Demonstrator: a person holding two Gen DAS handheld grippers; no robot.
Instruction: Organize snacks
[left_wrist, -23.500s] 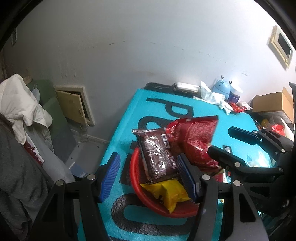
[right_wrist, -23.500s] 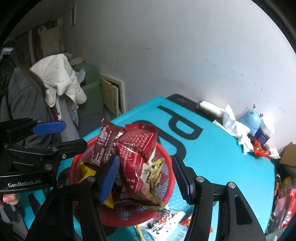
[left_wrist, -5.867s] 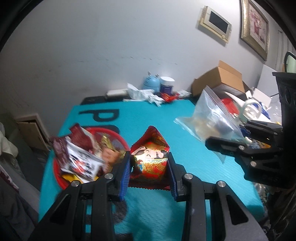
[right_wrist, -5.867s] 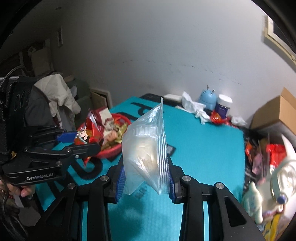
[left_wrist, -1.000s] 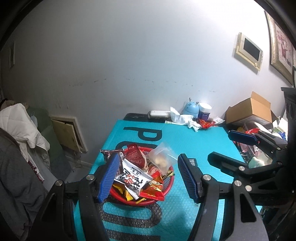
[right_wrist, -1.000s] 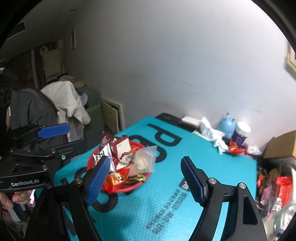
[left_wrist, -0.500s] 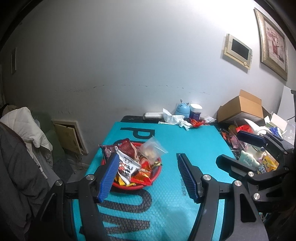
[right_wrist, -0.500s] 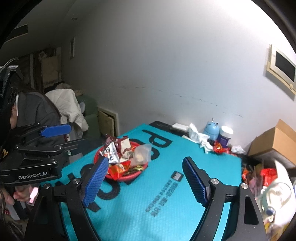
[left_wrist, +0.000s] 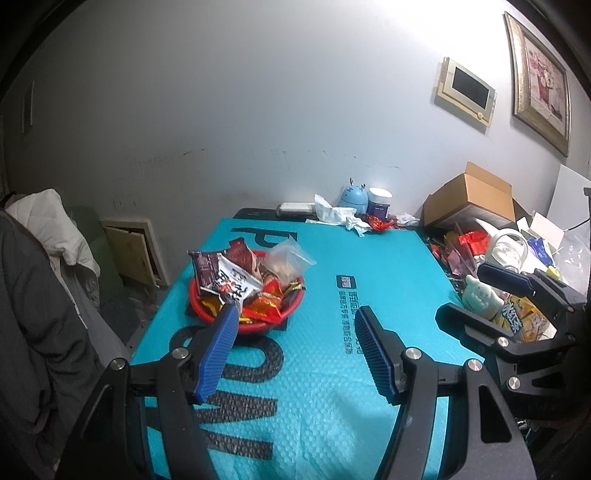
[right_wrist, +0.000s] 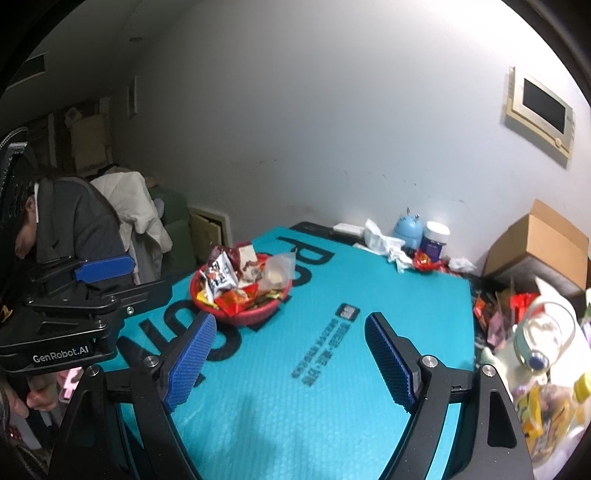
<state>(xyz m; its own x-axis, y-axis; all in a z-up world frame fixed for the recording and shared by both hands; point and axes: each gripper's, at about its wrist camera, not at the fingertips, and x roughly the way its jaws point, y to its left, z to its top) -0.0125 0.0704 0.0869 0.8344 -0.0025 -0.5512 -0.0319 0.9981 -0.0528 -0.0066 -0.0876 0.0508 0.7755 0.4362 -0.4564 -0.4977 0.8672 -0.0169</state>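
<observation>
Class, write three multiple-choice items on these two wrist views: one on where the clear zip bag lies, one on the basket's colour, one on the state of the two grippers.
1. Where is the clear zip bag?
A. in the cardboard box
B. on the snack pile in the basket
C. in the right gripper

2. What colour is the basket?
A. red
B. blue
C. white

3. The left gripper and right gripper are:
A. both shut
B. one open, one shut
C. both open

Key: 1 B, it tops the packets; 2 A, its rim is red; 3 C, both gaps are wide and hold nothing.
</observation>
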